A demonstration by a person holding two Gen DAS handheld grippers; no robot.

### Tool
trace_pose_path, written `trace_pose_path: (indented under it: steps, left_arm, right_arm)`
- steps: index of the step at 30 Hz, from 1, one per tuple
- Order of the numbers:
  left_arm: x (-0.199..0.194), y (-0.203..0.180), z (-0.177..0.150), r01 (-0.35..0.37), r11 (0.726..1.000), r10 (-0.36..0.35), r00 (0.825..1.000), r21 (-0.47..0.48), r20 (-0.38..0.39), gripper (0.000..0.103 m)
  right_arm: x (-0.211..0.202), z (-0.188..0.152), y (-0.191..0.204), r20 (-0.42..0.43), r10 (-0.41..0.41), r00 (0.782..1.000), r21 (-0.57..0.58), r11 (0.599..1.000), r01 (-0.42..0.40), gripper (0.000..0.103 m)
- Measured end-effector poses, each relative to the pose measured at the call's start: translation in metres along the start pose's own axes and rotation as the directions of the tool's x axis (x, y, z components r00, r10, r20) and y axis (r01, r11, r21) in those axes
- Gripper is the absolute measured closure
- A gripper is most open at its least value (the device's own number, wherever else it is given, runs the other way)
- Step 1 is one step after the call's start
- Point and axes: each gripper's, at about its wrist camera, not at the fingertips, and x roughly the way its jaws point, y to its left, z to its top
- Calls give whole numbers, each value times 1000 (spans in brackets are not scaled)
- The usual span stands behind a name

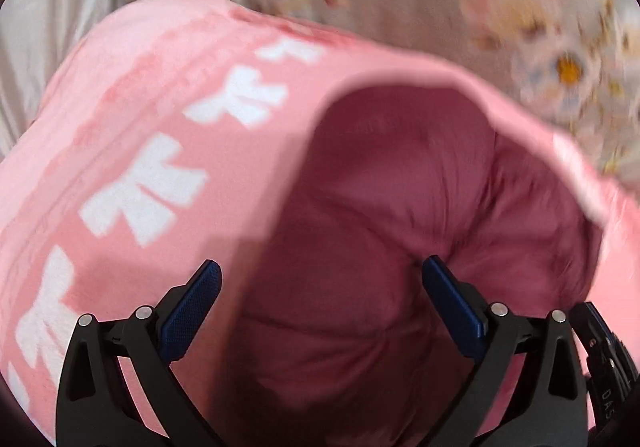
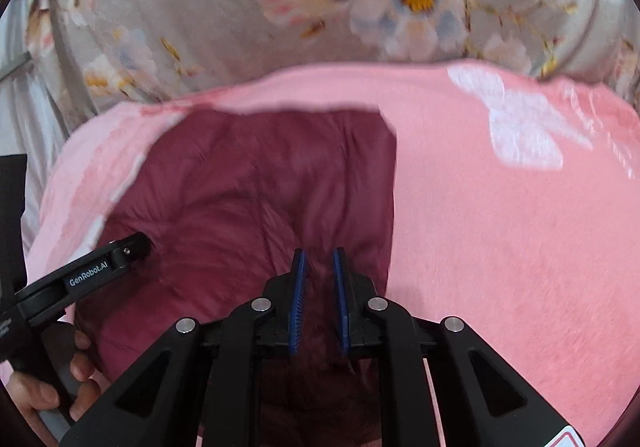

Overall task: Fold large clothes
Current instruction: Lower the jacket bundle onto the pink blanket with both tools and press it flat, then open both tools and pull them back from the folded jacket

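A dark maroon padded garment [image 1: 384,215] lies crumpled on a pink blanket with white bow prints [image 1: 152,151]. My left gripper [image 1: 320,279] is open just above the garment, its blue pads [image 1: 192,307] spread wide and empty. In the right wrist view my right gripper [image 2: 319,267] is shut on a fold of the maroon garment [image 2: 248,191], with cloth pinched between its blue pads [image 2: 298,299]. The left gripper's finger [image 2: 100,267] and the hand holding it show at the lower left of that view.
The pink blanket [image 2: 500,227] lies on a grey floral bedsheet [image 2: 224,7], which fills the far side in both views [image 1: 540,27]. A pale grey cloth [image 1: 52,7] lies at the far left.
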Motion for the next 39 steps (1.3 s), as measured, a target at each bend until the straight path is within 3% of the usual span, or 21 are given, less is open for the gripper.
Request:
trace_pose_path:
  steps: [3,9,13,19,21,23,28,32,36,39]
  left_arm:
    - [-3,-3,27,-53,998,52,998,25,38,5]
    - [56,-17,48,-138,985,146,987,100,-72,5]
    - [67,-11,42,-130,990,133,989,50,-65,5]
    - [74,-4,38,-105,994,106,991,17,-83,5]
    - [63,0,37,-88,996,90,992,25,-94,5]
    - [39,5,31,-87,995,90,994,40,-64,5]
    - [-19,0,-5,-124,977,127,992,172,-7,5]
    - [-52,-10,-51,-154,956,156,988,249,13,5]
    - [-80,-14,-90,-150,951,150,989,270,21,5]
    - [-92,-13,-119,-103,962,108,994,251,-9,5]
  right_arm:
    - [18,25,1,-27,-1,1000,6,1000,1,91]
    - [76,28,-21,-134,-33,990,107,993,48,95]
    - [84,9,-27,-123,-44,991,111,992,58,95]
    - [88,11,-37,-176,-17,984,135,990,42,96]
    - [73,10,-37,-186,-83,979,103,989,104,95]
    - [49,5,-44,-172,-107,979,109,986,127,87]
    - [-12,-24,-55,-173,-36,984,123,991,58,85]
    - [-56,-51,-34,-133,-52,990,25,998,56,84]
    - [-88,-89,-20,-114,-52,992,-24,998,49,66]
    - [-102,-114,-10,-106,-85,991,-79,994,77,62]
